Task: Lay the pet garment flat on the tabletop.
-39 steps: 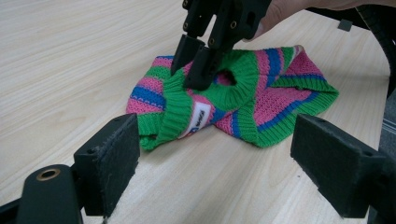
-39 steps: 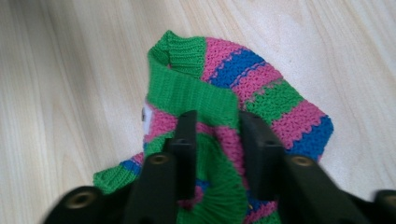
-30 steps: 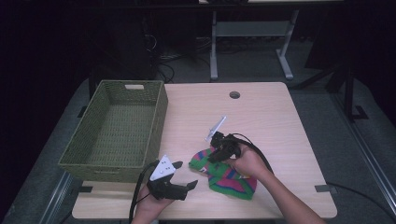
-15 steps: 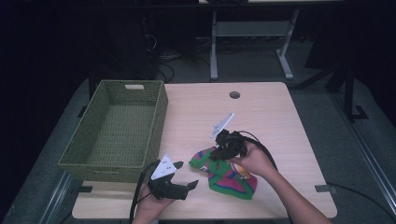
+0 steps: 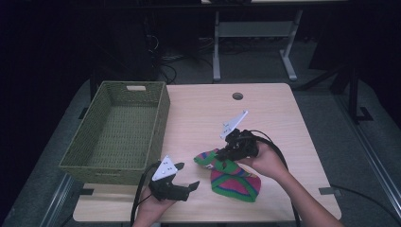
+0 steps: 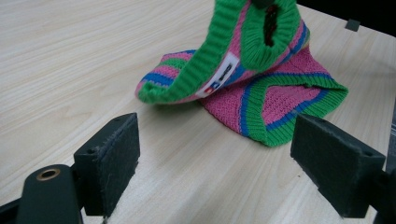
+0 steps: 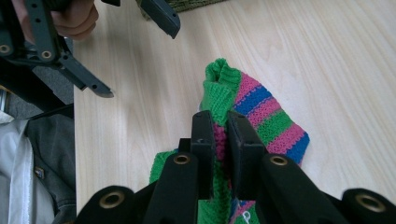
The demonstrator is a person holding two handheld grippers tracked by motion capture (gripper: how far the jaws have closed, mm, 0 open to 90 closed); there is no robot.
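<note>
While the right hand-held gripper pinches the striped knit, the left hand-held gripper rests spread beside the basket.

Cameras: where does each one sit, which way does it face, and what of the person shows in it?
High view: above the near table edge, looking forward and down; both forearms, left gripper, right gripper, basket.
Left gripper view: on the left gripper, looking level across the table between its open jaws.
Right gripper view: on the right gripper, looking down; a hand shows.
Shared: the striped knit.
</note>
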